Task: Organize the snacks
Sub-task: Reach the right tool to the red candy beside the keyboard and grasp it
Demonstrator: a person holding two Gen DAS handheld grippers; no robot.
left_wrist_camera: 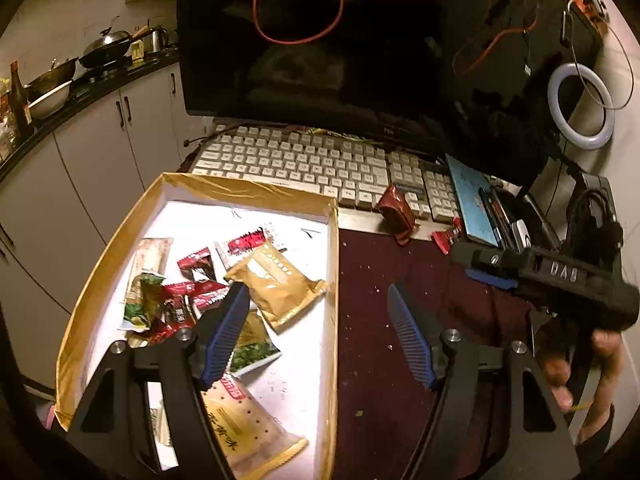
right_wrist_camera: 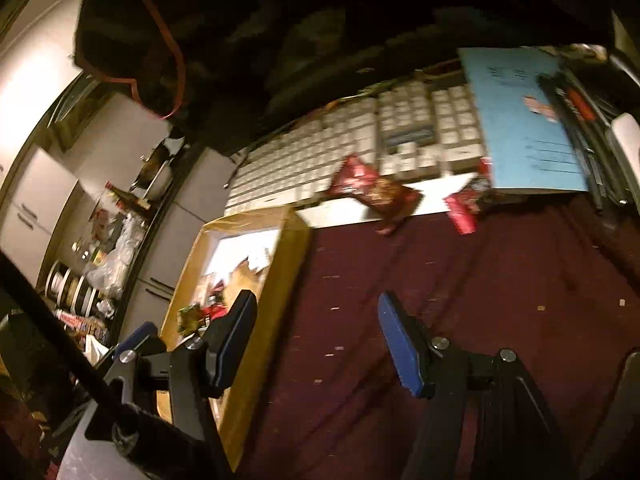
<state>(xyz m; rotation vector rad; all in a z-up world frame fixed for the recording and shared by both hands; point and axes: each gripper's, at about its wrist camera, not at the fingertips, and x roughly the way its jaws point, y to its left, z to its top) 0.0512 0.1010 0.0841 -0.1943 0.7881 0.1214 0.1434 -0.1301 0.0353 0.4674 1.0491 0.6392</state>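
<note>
The left gripper [left_wrist_camera: 316, 300] hung spread wide and empty, its left blue-padded finger over the shallow white cardboard box with gold-taped walls [left_wrist_camera: 334, 280], its right finger over the bare dark maroon tablecloth [left_wrist_camera: 400, 380], so the box's right wall ran up between the two. Inside the box lay loose snack packets, among them a gold foil pouch [left_wrist_camera: 276, 284] near the right wall, small red wrappers [left_wrist_camera: 200, 292], green packets [left_wrist_camera: 140, 304] and a yellow cracker pack [left_wrist_camera: 244, 424] at the near end. The right gripper [right_wrist_camera: 316, 312] was likewise released, holding nothing, above open cloth beside the box's right wall [right_wrist_camera: 276, 280]. Two snacks remained outside: a dark red crumpled packet [left_wrist_camera: 396, 212] resting against the front edge of the white keyboard [left_wrist_camera: 304, 160], and a smaller red wrapper [left_wrist_camera: 446, 238] just beside the light blue notebook [left_wrist_camera: 472, 200]. Between the box and those two stretched uncluttered cloth, dotted with crumbs. The right-wrist view was motion-blurred
</note>
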